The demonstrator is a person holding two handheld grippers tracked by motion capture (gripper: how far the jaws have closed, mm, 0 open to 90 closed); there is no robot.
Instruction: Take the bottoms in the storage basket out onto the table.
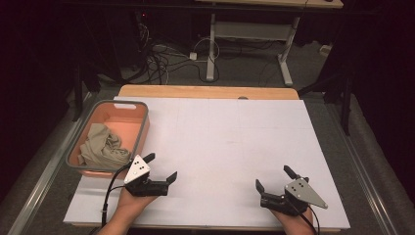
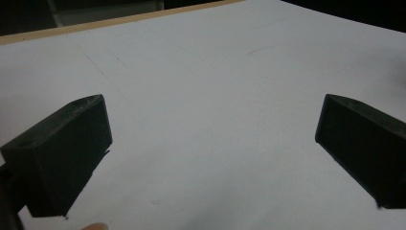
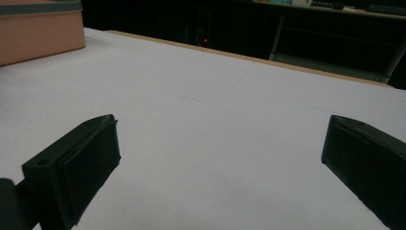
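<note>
1. We see a white sheet [image 1: 220, 147] that covers almost the whole table top; it is flat, with faint pencil lines on it.
2. Behind the sheet, a strip of the wooden table [image 1: 205, 91] stays uncovered along the far edge.
3. On the grey floor [image 1: 254, 73] beyond the table we see a bundle of dark cables [image 1: 156, 61].
4. Just beside the cables stands the white leg of another desk [image 1: 211, 49], upright.

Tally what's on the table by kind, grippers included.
Baskets: 1, the orange basket
Cloths: 1, the beige cloth, crumpled inside it
Grippers: 2, the left gripper and the right gripper, both open, holding nothing
Total: 4
</note>
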